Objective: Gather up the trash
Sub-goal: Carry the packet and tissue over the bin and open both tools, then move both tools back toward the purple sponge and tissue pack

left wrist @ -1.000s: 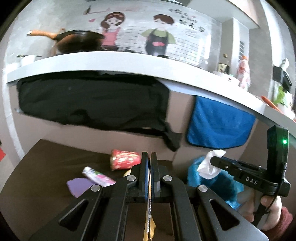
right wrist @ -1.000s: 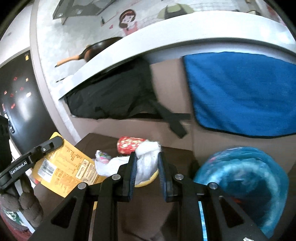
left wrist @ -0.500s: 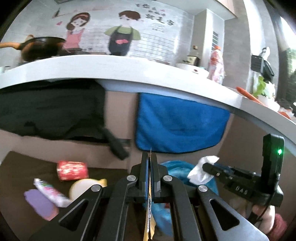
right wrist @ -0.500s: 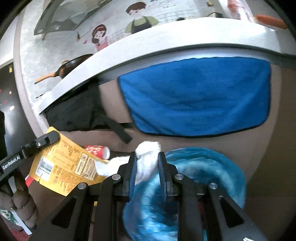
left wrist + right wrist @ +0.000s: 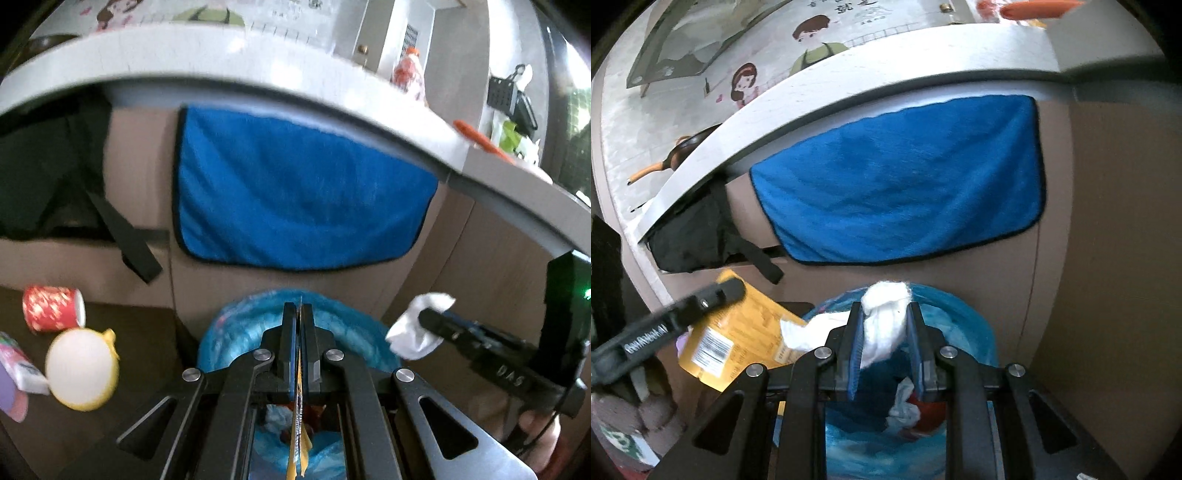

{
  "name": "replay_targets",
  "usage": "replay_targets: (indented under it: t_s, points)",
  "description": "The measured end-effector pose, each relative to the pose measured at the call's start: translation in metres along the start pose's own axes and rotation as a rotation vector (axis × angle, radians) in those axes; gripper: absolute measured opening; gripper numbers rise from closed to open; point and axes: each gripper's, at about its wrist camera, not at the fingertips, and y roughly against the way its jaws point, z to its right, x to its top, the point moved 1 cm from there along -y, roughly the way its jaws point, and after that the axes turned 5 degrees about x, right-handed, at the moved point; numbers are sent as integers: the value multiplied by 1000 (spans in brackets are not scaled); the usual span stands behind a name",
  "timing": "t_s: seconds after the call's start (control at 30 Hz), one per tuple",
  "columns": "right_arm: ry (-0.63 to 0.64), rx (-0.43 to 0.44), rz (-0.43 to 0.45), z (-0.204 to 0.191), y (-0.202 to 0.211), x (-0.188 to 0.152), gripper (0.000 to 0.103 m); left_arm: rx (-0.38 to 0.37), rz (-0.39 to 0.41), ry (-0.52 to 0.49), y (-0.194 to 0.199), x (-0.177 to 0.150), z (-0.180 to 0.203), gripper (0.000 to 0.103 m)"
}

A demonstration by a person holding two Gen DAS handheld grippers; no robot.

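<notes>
The left tongs (image 5: 298, 314) are squeezed tight on a flat yellow wrapper (image 5: 738, 332), above the blue trash bag (image 5: 351, 332). The right tongs (image 5: 884, 321) are a little open, pinching a white tissue (image 5: 884, 325) over the same bag.

A: Which items are blue?
B: The towel (image 5: 303, 192) is plain blue with a dark edge; the bin liner (image 5: 964, 325) is mottled blue.
A: And the trash?
B: White tissue (image 5: 884, 325); orange-yellow packet (image 5: 738, 339) with a barcode; red cup (image 5: 51, 308) flecked with white; yellow-rimmed white lid (image 5: 83, 369).
</notes>
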Motion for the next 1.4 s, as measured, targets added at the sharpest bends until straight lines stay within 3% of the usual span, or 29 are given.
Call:
replay_targets:
  t_s: [0.7, 0.8, 0.87, 0.93, 0.97, 1.13, 1.4]
  points:
    - [-18, -8, -121, 4, -57, -37, 23, -6, -133, 53, -48, -33, -26, 2]
    - [-18, -17, -128, 5, -59, -41, 36, -21, -144, 92, -46, -34, -34, 8]
    - [-23, -31, -114, 6, -57, -43, 57, -17, -146, 103, -43, -33, -38, 34]
    - [-35, -36, -96, 8, -52, -44, 59, -20, -137, 112, -35, -33, -45, 54]
    - [-43, -33, -90, 8, -50, -43, 59, -18, -132, 117, -30, -34, -49, 55]
    - [-36, -21, -82, -3, -43, -42, 59, 77, -130, 107, 1, -39, -76, 56]
    - [96, 57, -110, -67, -49, -44, 62, 329, -109, 149, 67, -62, -162, 56]
